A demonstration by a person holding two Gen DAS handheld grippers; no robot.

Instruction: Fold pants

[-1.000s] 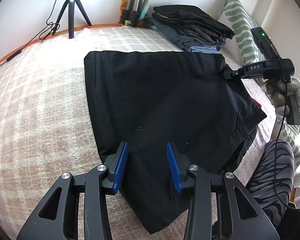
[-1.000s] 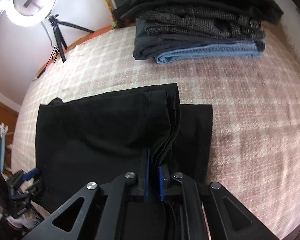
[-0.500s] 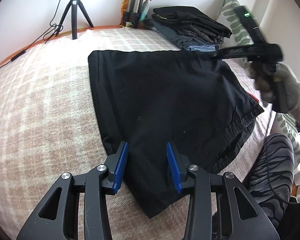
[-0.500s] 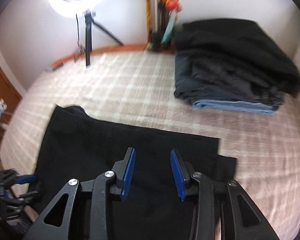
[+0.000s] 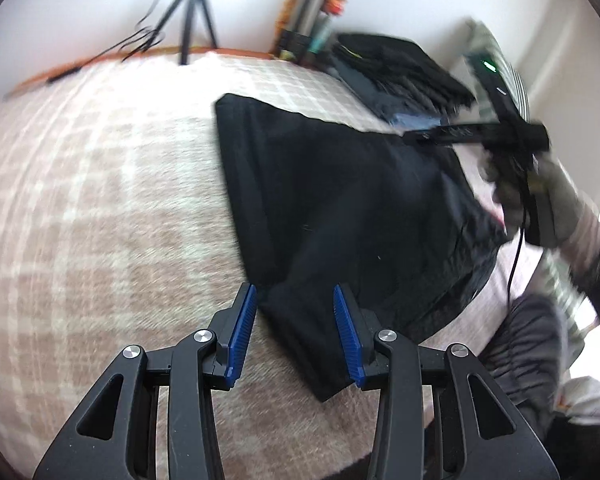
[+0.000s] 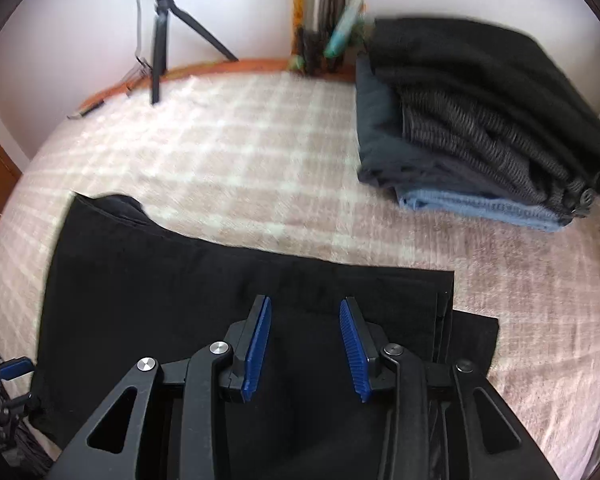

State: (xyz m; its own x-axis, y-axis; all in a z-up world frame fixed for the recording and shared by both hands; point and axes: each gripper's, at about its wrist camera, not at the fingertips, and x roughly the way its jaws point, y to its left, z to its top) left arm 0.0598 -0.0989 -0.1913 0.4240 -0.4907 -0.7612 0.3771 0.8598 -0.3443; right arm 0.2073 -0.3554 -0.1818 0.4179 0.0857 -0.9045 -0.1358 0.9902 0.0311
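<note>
Black pants (image 5: 340, 200) lie folded flat on the checked bedspread; they also show in the right wrist view (image 6: 180, 292). My left gripper (image 5: 296, 300) is open and empty, above the near corner of the pants. My right gripper (image 6: 305, 312) is open and empty, above the pants near their far folded edge. In the left wrist view the right gripper (image 5: 416, 136) is a dark blurred bar at the pants' far right side. The left gripper (image 6: 8, 372) shows at the lower left edge of the right wrist view.
A stack of folded clothes (image 6: 480, 128) sits at the back right of the bed. A tripod with a ring light (image 6: 160, 40) stands at the back. The pink checked bedspread (image 5: 100, 220) stretches left of the pants. A striped pillow (image 5: 508, 72) lies at the right.
My right gripper let go of the pants' edge, opened and lifted. The left gripper pulled back toward the near corner of the pants.
</note>
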